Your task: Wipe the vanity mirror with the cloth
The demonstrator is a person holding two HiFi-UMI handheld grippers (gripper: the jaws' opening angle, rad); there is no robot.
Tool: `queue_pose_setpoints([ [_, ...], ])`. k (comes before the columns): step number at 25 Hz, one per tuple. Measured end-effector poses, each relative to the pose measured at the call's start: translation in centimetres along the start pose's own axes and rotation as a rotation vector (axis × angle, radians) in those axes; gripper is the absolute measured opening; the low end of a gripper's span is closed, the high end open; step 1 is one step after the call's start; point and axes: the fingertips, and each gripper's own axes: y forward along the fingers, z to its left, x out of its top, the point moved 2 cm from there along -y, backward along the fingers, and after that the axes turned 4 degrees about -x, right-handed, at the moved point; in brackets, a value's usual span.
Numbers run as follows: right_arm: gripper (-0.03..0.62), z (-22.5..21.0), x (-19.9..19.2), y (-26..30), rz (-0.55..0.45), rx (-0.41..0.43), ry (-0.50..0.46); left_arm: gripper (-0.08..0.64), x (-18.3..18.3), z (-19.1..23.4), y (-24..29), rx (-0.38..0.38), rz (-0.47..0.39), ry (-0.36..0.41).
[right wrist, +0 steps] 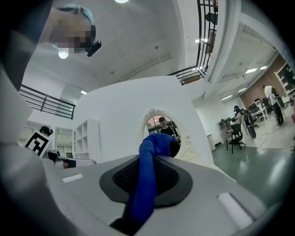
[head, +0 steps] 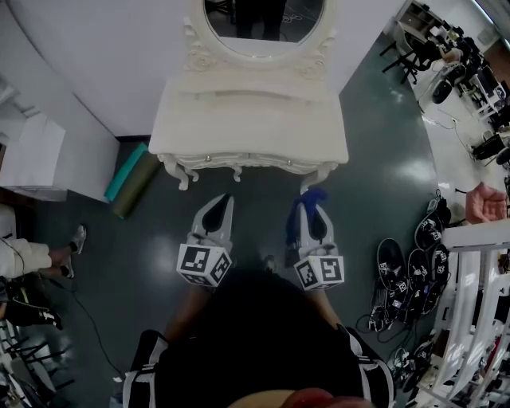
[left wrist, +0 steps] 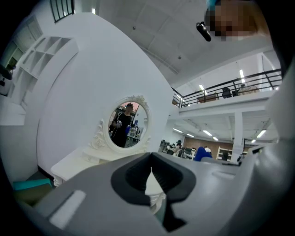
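A white vanity table [head: 249,127] with an oval mirror [head: 264,24] in a carved frame stands against the white wall ahead. The mirror [left wrist: 128,121] shows small and distant in the left gripper view, and mirror [right wrist: 162,128] partly behind the cloth in the right gripper view. My right gripper [head: 312,204] is shut on a blue cloth [head: 311,201], which bunches out past the jaw tips [right wrist: 154,147]. My left gripper [head: 221,204] is shut with nothing in it [left wrist: 150,168]. Both grippers hang side by side just short of the table's front edge.
A rolled teal and olive mat [head: 131,180] lies on the dark floor left of the table. A person's leg and shoe [head: 76,239] show at the far left. Several spare grippers [head: 410,275] lie on the floor at the right beside a white rack [head: 470,319].
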Motion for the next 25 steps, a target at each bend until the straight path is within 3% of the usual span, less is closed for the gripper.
queue_pose_setpoints([
  [15,0.064,6.0,-2.7,0.4,0.001,-0.089,-0.035,0.012,0.5,7.8,-3.8,-0.029,0.011,0.003],
  [25,0.064,6.6,-2.9,5.0,-0.012,-0.070,-0.031,0.012,0.0,10.1,-2.5,-0.013,0.029,-0.029],
])
